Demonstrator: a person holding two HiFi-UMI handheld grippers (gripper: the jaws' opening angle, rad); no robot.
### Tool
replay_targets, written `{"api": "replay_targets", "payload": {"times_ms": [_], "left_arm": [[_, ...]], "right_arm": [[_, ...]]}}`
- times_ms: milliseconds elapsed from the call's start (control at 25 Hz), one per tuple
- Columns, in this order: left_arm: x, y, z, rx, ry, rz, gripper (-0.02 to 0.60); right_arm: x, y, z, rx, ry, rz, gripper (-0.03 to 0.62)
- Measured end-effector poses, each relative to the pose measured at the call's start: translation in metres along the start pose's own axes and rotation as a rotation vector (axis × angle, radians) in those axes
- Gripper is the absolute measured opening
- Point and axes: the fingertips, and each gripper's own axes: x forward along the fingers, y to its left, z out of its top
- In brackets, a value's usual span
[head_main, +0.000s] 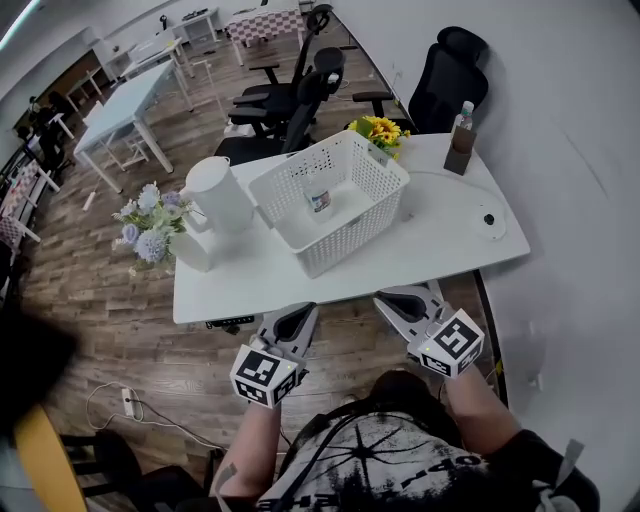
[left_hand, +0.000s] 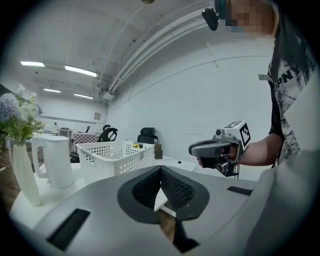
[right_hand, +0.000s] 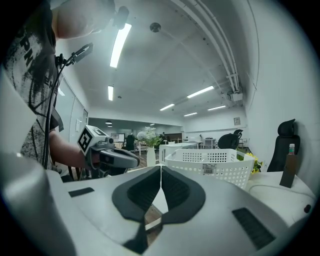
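We hold both grippers short of the near edge of the white table, off its surface. The left gripper has its jaws pressed together, nothing between them; the right gripper is the same. The white basket sits mid-table ahead of both, a small jar inside it. A white pitcher stands just left of the basket.

Grey left gripper and right gripper, black-padded jaws; white marker cubes; black-printed pale T-shirt; black cable
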Motion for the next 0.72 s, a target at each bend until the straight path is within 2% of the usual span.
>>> {"api": "replay_targets", "payload": {"times_ms": [320,720], "left_arm": [[0.019,0.028,0.011,0.0,-0.009,0.027,0.008],[0.043,0.073,0.025,-0.031,-0.016,0.143,0.008]], "right_arm": [[0.022,-0.029,0.008,-0.014,0.004,0.018,0.023],[0.067,-0.085,0.027,-0.042,0.0,0.107,0.023]]}}
